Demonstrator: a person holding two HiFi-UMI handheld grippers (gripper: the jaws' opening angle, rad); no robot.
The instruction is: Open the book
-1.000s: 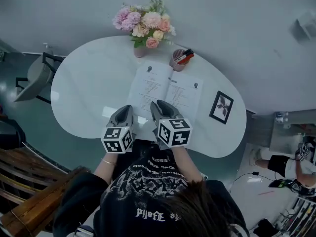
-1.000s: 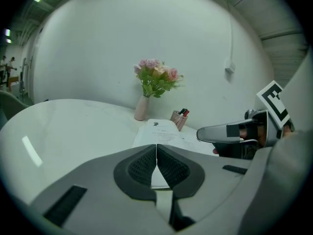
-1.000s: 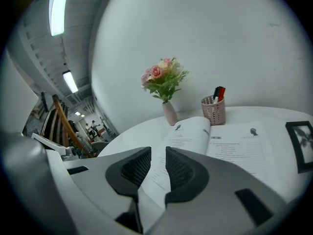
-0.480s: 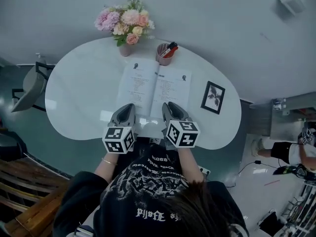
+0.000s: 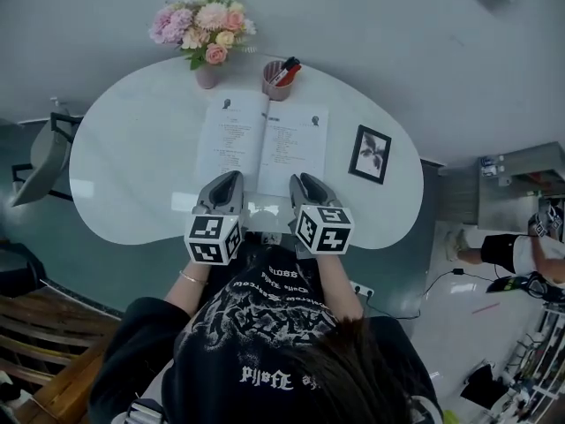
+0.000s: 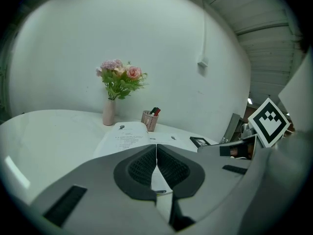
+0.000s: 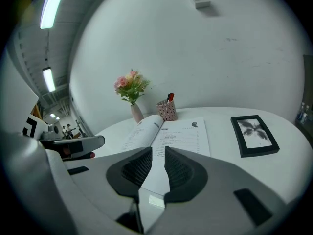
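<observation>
Down at the near table (image 5: 132,162) edge, held the left gripper (image 6: 156,148) pinched fully together on nothing and the right gripper (image 7: 158,153) cracked just a sliver, also empty. Found the book (image 5: 262,141) right beyond both tips, lying flat mid-table with pages spread. Spotted a pen cup (image 5: 275,78) and flower vase (image 5: 207,74) behind it, picture frame (image 5: 370,153) off to its right. Looked finished tbh, opening-wise; probably called for nothing next beyond leaving the pages alone.

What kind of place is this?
Looks like a staged indoor reading desk, possibly in a studio or lab: a white table with an open book, flower vase and framed picture.
</observation>
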